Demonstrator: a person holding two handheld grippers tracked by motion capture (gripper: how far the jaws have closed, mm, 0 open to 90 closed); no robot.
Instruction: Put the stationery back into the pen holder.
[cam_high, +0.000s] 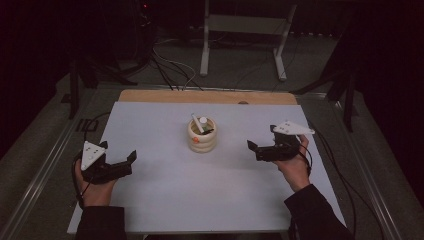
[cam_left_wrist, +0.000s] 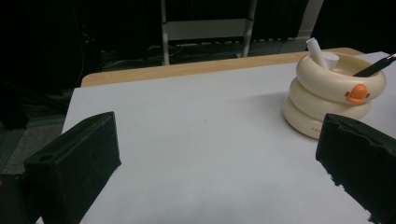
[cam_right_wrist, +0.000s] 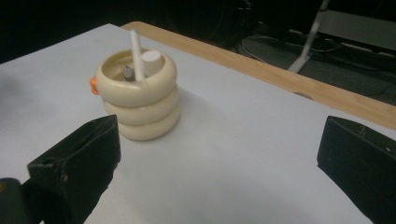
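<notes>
Surface (cam_high: 165, 200): white sheet over a wood top, wood edge showing at the far side. Cream ringed holder (cam_high: 202, 135) stands upright near the middle of the surface, three stacked rings w/ a small orange beak on one side. Inside it: a white stick (cam_high: 196, 122) leaning, a white cylinder (cam_high: 203, 120) and a dark pen (cam_left_wrist: 376, 66) poking out at an angle.

Left tool (cam_high: 127, 162), held in the person's left hand, is low over the near-left part of the surface; jaws spread wide, nothing between them, holder well apart to its front-right.

Right tool (cam_high: 261, 140), in the right hand, is at the right side of the surface, jaws also wide apart and empty, pointed toward the holder, not touching it.
</notes>
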